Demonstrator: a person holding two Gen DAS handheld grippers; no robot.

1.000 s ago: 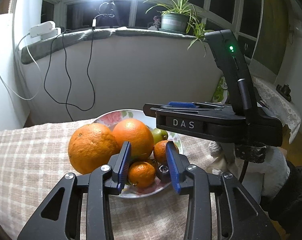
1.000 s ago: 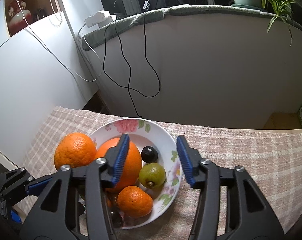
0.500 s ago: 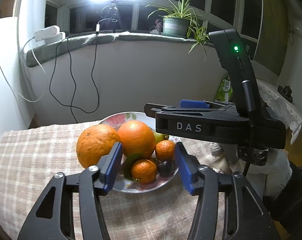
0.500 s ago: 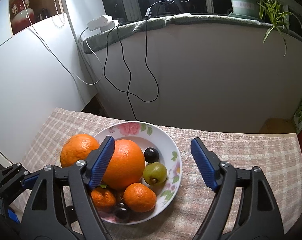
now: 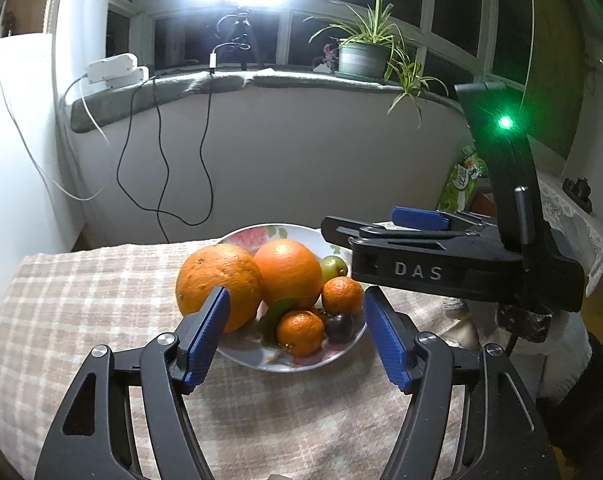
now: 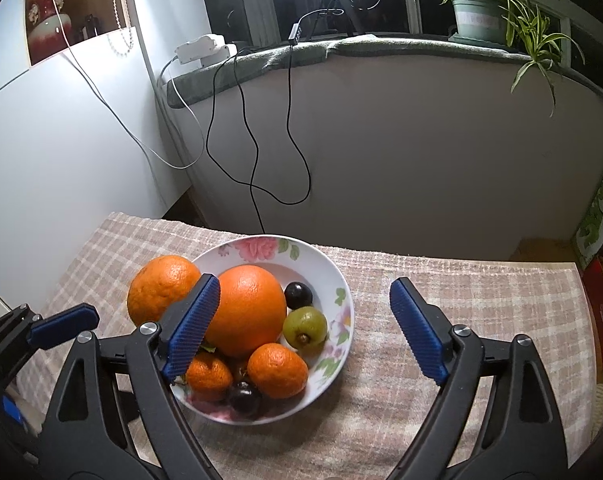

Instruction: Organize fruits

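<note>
Status: nearly all the fruit sits in the floral plate (image 6: pixel 337 276). In it are one big orange (image 6: pixel 245 312), two mandarins (image 6: pixel 277 370) (image 6: pixel 207 374), a green fruit (image 6: pixel 304 323) that I can't identify for sure, and two dark round ones, one at the back (image 6: pixel 298 295) and one at the front rim (image 6: pixel 244 398). A green leaf (image 5: pixel 279 308) is tucked among them in the left view.

The second big orange (image 6: pixel 161 288) is the open question. It sits at the plate's left edge, touching the other orange. From the right cam it looks like it's resting on the checked tablecloth (image 6: pixel 441 280) just outside the rim, but the fisheye and my own finger hide the contact line, so I can't confirm whether it's on the rim or off it.

My left gripper (image 5: pixel 295 336) is spread wide with nothing between the fingers, held above the cloth short of the plate's near side. My right gripper (image 6: pixel 305 328) is also spread and empty, over the plate area, clear of the fruit.

My read is that the task is close to done. What's left, at most, is seating that outer orange properly in the plate, and the plate is already crowded. No other loose fruit is visible on the cloth in either view.
</note>
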